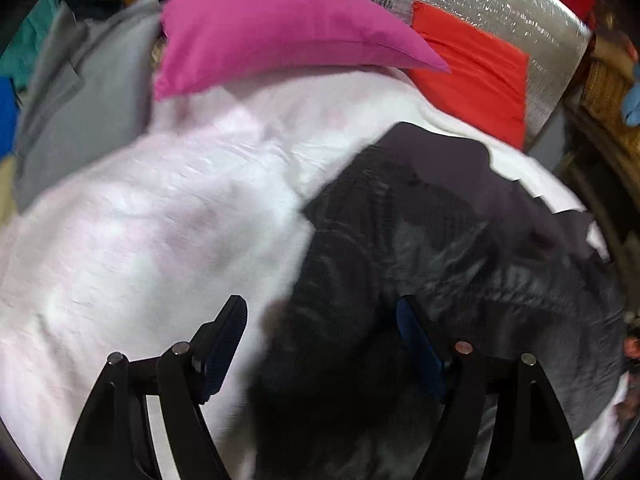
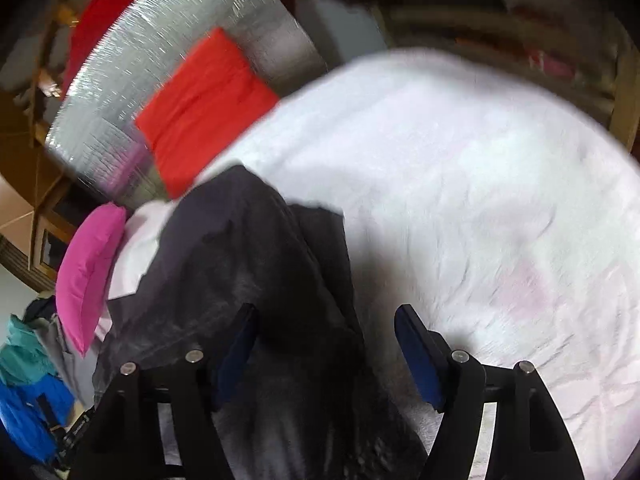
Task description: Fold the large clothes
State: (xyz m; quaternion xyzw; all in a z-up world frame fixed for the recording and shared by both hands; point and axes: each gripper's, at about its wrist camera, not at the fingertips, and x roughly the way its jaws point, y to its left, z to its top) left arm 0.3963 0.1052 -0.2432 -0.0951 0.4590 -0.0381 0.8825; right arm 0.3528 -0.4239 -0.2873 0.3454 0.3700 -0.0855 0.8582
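Observation:
A dark grey garment [image 1: 420, 248] lies crumpled on a white bed sheet [image 1: 160, 220]. In the left wrist view it fills the lower right. My left gripper [image 1: 322, 312] is open, with its jaws wide apart just above the garment's left edge. In the right wrist view the garment [image 2: 260, 272] runs from the middle down to the bottom edge, over the sheet [image 2: 480, 200]. My right gripper [image 2: 324, 320] is open above the garment's right edge; its left finger is over the cloth, its right finger over the sheet. Neither holds anything. Both views are blurred.
A pink pillow [image 1: 272, 28] and a red cushion [image 1: 476, 76] lie at the head of the bed against a silver foil panel [image 1: 500, 4]. A grey garment [image 1: 88, 100] lies far left. Blue and teal clothes [image 2: 28, 380] pile beside the bed. Wooden furniture [image 1: 608, 92] stands right.

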